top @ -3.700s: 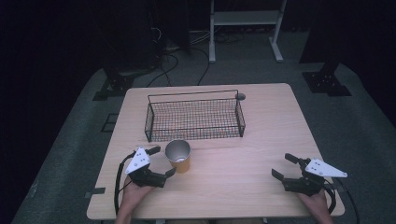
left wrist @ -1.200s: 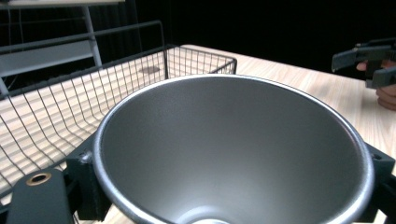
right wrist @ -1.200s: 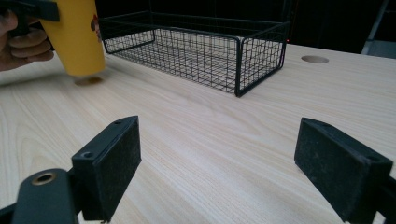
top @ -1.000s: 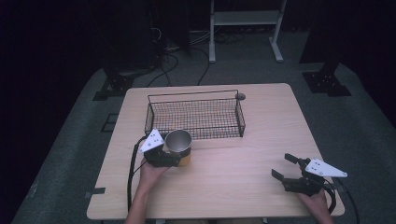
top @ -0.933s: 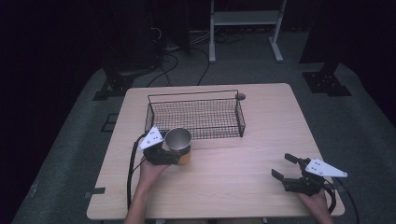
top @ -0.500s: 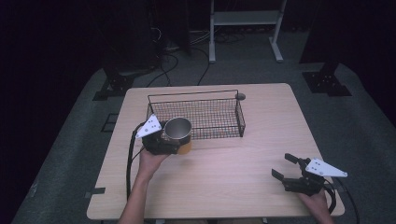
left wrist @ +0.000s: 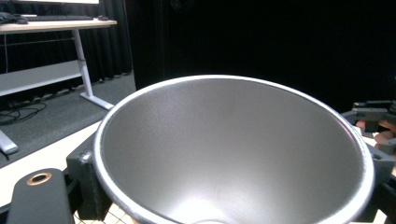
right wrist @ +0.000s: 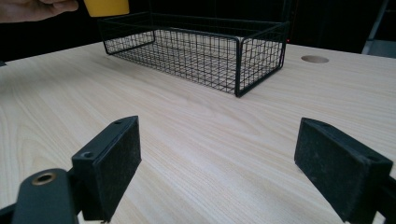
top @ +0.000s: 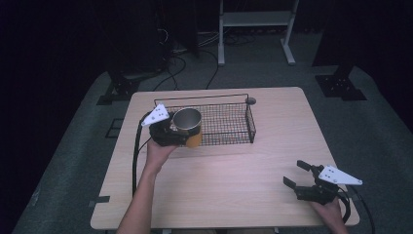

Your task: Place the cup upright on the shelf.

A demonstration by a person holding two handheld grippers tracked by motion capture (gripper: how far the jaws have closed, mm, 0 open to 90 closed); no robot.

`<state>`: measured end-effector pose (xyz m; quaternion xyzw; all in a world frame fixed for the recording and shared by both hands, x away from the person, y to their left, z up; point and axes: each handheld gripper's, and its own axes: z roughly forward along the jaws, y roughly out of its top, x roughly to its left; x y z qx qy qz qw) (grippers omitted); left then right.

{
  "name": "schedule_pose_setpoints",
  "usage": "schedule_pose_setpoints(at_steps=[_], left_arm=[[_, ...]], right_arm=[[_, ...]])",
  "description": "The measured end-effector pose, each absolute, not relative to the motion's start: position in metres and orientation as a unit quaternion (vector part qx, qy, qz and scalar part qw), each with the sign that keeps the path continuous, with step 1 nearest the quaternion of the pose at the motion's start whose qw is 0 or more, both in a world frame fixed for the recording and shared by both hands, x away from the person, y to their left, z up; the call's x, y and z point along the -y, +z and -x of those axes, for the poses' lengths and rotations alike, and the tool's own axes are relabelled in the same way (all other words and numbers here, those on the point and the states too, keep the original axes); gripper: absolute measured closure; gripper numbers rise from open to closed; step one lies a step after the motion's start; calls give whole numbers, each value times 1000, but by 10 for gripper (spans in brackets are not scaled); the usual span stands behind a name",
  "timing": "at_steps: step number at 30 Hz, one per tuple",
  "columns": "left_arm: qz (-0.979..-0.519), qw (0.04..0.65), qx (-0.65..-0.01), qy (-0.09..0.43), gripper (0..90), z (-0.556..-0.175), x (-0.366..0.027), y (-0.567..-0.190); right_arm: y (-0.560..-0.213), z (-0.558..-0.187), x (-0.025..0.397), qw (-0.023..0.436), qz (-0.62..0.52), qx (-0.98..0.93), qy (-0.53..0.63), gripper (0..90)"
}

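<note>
Jaws of left gripper (top: 171,132) clenched on cup (top: 187,126), base hidden, above wire basket (top: 229,127) at nine o'clock; right gripper (top: 298,176) jaws apart.

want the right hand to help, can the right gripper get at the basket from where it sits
Probably yes: the right gripper rests open at the near right; bare table lies between it and the basket. The left gripper holds the cup at the far end.

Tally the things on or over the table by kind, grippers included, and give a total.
Cups: 1, yellow outside, metal inside, held in the left gripper
Wire baskets: 1, black
Grippers: 2, left gripper and right gripper
Total: 4
</note>
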<state>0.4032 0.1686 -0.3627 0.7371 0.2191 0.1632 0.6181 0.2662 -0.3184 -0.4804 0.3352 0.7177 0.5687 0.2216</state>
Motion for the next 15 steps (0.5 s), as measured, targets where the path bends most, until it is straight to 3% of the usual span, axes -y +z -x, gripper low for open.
schedule_pose_setpoints(at_steps=[15], left_arm=[[-737,617,-223,164,120,-439,-161,-338]], right_arm=[[-480,-267,318,223,-336,-718,567,136]])
